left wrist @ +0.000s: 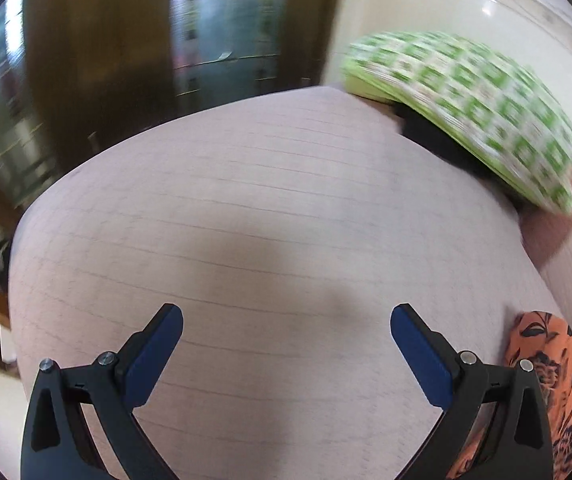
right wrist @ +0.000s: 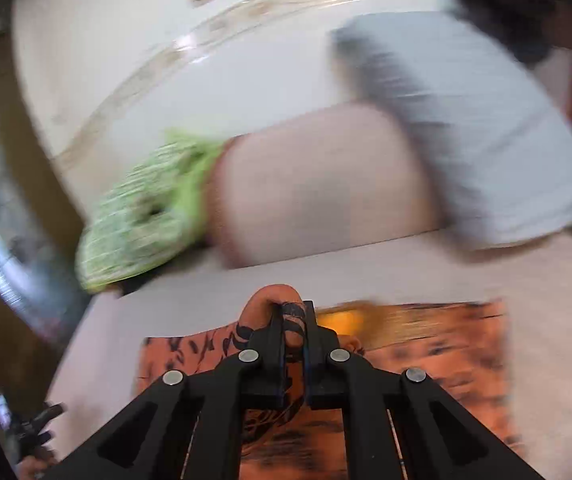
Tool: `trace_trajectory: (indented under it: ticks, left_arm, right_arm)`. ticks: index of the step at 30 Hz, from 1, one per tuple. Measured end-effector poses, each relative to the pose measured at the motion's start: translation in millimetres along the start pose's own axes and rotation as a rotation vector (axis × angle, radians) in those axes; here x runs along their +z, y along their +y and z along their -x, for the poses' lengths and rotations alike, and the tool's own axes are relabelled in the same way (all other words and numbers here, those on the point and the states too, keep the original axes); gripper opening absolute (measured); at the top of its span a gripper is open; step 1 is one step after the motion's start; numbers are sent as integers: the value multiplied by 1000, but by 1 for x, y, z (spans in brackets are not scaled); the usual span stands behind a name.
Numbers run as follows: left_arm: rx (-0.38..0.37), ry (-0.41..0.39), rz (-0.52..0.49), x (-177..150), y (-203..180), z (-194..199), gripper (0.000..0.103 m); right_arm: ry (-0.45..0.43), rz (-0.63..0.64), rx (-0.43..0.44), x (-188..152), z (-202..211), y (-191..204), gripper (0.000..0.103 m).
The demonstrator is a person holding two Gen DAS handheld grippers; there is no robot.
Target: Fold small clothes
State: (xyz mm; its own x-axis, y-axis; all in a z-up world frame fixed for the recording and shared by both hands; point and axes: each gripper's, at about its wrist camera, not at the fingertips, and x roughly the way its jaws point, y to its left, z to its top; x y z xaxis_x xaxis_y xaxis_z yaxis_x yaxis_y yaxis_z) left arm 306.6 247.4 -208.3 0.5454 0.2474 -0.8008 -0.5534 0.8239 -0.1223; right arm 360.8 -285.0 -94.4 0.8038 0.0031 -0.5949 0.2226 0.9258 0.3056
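Observation:
An orange cloth with a black floral print point(right wrist: 426, 360) lies on the pale pink bed sheet point(right wrist: 546, 280). My right gripper point(right wrist: 292, 322) is shut on a bunched fold of this cloth and holds it a little above the rest. In the left wrist view the same orange cloth point(left wrist: 558, 392) shows at the lower right edge. My left gripper point(left wrist: 286, 328) is open and empty above the bare sheet point(left wrist: 246, 220), to the left of the cloth.
A green and white checked pillow point(left wrist: 466, 108) lies at the head of the bed; it also shows in the right wrist view point(right wrist: 142, 216). A pink pillow point(right wrist: 318, 184) and a grey-white pillow point(right wrist: 466, 128) lean against the wall. Wooden furniture point(left wrist: 94, 60) stands beyond the bed edge.

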Motion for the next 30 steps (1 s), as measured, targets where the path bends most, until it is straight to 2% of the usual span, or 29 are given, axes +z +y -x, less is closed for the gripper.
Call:
trace_trajectory:
  ticks: [2,4,7,11,13,16,17,18,22,26,29,30]
  left_arm:
    - [-34,-8,-60,-8,-25,4,103]
    - [-94,-10,-138,-19,-54,9,103]
    - [-166,-9,-244,-35,-92,14,103]
    - [-254,21,-363,-61,-131,15,103]
    - [-274,14,-415,-72,-147,18,103]
    - [-284,-8,-472,-83,-161,22,103]
    - [-290,-13,-484,-86,-165,23,103]
    - [-293,-16,-493,-90,-169,23,103]
    - [-284,-6,-527,-97,-181,15,103]
    - [-257,9,-539,-101,-181,9,103]
    - [-241,13,-543,-105,-181,7,103]
    - [-239,15,-544,-105,-181,6,103]
  right_arm:
    - [8,-41,-71,7,-3,-41,6]
    - [67,-70,-98,8,-16,-77,6]
    - [114,-92,-181,-5,-32,-112,6]
    - [182,-180,-179,-18,-53,-145,10]
    - [203,-239,-159,-20,-56,-160,20]
    - [156,-275,-147,-22,-40,-169,46]
    - [125,-279,-146,-26,-31,-170,60]
    - [89,-273,-143,-25,-24,-170,62]
    - [55,-210,-69,-26,-14,-168,65]
    - [138,-202,12,-38,-34,-162,65]
    - [233,-203,-39,-51,-63,-156,65]
    - [261,-211,-37,-53,-74,-157,62]
